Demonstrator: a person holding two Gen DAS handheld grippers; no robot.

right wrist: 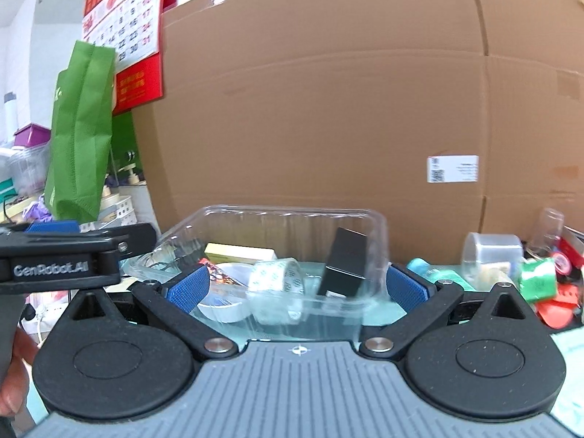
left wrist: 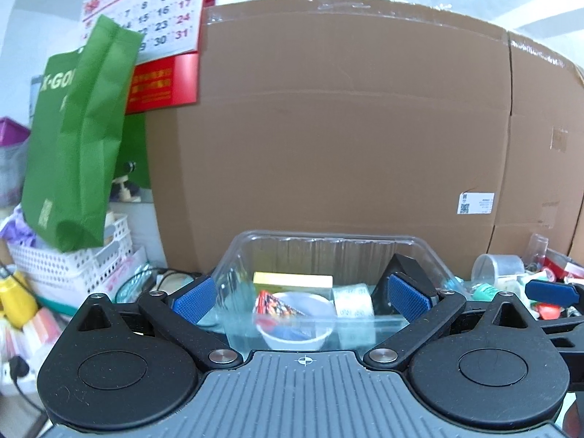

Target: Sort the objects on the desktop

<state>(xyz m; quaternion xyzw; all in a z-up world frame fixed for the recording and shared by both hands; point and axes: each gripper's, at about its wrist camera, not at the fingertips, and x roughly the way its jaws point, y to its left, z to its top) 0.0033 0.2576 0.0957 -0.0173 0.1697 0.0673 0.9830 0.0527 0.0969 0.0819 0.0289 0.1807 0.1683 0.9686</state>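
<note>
so, writing: "genrobot.ai" on the left gripper (right wrist: 54,228); "x-go" on the green bag (left wrist: 78,135)
right gripper (right wrist: 297,286): wide open, holding nothing
left jaws: spread, empty
clear tray (left wrist: 328,246): before both, holds a black box (right wrist: 345,268), tape roll (right wrist: 281,277)

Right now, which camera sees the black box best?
The right wrist view: the black box stands in full sight, leaning in the clear tray. In the left wrist view the box is half hidden behind a blue pad.

- The red-and-white wall calendar (left wrist: 146,14) is cut off by the top edge.
- The big brown cardboard box (right wrist: 328,109) runs past the right edge.
- The white shipping label (left wrist: 476,203) has print too small to read.
</note>
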